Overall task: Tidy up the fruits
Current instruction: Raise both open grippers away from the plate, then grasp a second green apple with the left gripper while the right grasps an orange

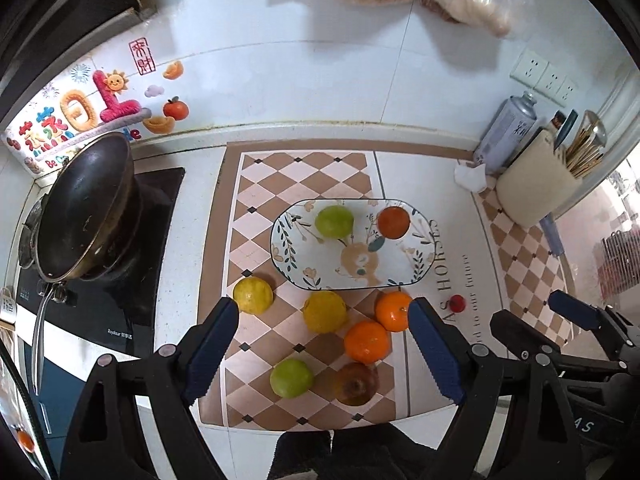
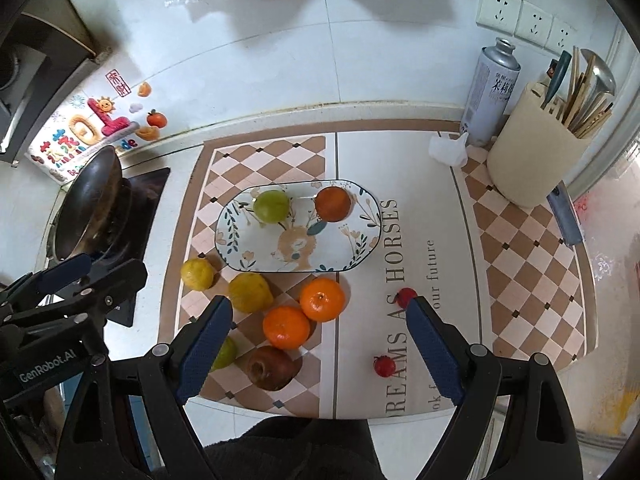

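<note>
Two fruits sit on the oval plate (image 1: 416,268): one green fruit (image 1: 334,222) and one dark orange (image 1: 394,222), side by side at its far edge. Eight more lie on the checked mat (image 1: 256,236) nearer the cameras: two yellow fruits (image 1: 253,295) (image 1: 324,311), two bright oranges (image 1: 394,311) (image 1: 367,341) touching each other, one second green fruit (image 1: 291,378), one brown fruit (image 1: 356,383) just beside it, and two small red fruits (image 2: 406,297) (image 2: 385,366) on the mat's white printed strip. That strip reads "DREAMS AS HORSES" with a partly hidden line ending "our future". The left hand-held gripper (image 1: 322,356) hangs over the loose fruit with its blue-padded jaws spread wide, gripping nothing; its body, seen from the right wrist view, carries the label "GenRobot.AI". The right hand-held gripper (image 2: 320,356) is likewise spread wide and empty above the oranges and red fruits. On the table's left edge one black pan (image 1: 86,208) rests on a stove marked "Royalstar". At the far right stand one grey spray can (image 2: 490,92) with Chinese lettering and one cream utensil holder (image 2: 532,160). Three wall sockets (image 2: 528,20) sit above them.
</note>
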`<state>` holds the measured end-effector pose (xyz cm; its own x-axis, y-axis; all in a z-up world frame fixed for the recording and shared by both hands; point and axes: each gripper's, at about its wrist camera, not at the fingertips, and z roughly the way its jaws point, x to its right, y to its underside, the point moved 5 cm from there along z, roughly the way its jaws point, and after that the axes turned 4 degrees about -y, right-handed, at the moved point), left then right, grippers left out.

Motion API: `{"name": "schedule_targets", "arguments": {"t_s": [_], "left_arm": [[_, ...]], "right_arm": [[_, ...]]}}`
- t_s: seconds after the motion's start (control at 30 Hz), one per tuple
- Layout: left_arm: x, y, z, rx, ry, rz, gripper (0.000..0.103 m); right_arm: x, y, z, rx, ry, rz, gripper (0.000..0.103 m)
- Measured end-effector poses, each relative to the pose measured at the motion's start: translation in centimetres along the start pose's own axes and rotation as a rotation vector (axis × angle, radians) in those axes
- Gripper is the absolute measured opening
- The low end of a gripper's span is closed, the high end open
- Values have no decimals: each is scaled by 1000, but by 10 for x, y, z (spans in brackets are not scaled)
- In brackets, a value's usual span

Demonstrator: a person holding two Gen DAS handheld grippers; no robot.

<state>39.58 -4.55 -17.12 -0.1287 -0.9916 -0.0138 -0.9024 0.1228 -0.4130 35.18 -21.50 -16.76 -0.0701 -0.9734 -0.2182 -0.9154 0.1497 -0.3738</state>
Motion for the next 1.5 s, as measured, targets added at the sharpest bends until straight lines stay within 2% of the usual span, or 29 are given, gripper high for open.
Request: {"name": "schedule_targets", "arguments": {"t_s": [0.23,0.4,0.5,0.6,0.73,0.8,1.07,1.13,1.17,1.23,1.5], "left_arm": [[-6,6,-2,-8,-1,-33,86],[-19,16,21,-62,-25,-72,86],[-30,26,45,-132,-61,-82,87],[-43,39,70,-185,-93,-105,93],[-57,62,101,-275,-103,-151,94],[-63,74,118,-320,-94,-172,94],[-75,117,168,-487,-72,-224,94],[-72,122,175,-512,-58,-230,94],[-71,123,176,-517,-55,-227,94],[-65,127,181,-535,-40,-211,94],[-42,134,193,-552,-17,-121,94]], "right_arm": [[-2,0,1,-6,-48,17,91],[3,10,42,-110,-108,59,91],[6,22,80,-189,-144,94,91],[7,35,125,-269,-159,121,91],[6,53,174,-353,-174,127,90],[5,58,190,-386,-179,129,85],[-12,65,242,-459,-171,78,82],[-17,70,256,-490,-167,46,72],[-18,71,261,-506,-168,31,69],[-20,73,263,-499,-180,17,68],[10,90,244,-523,-113,-20,68]]}}
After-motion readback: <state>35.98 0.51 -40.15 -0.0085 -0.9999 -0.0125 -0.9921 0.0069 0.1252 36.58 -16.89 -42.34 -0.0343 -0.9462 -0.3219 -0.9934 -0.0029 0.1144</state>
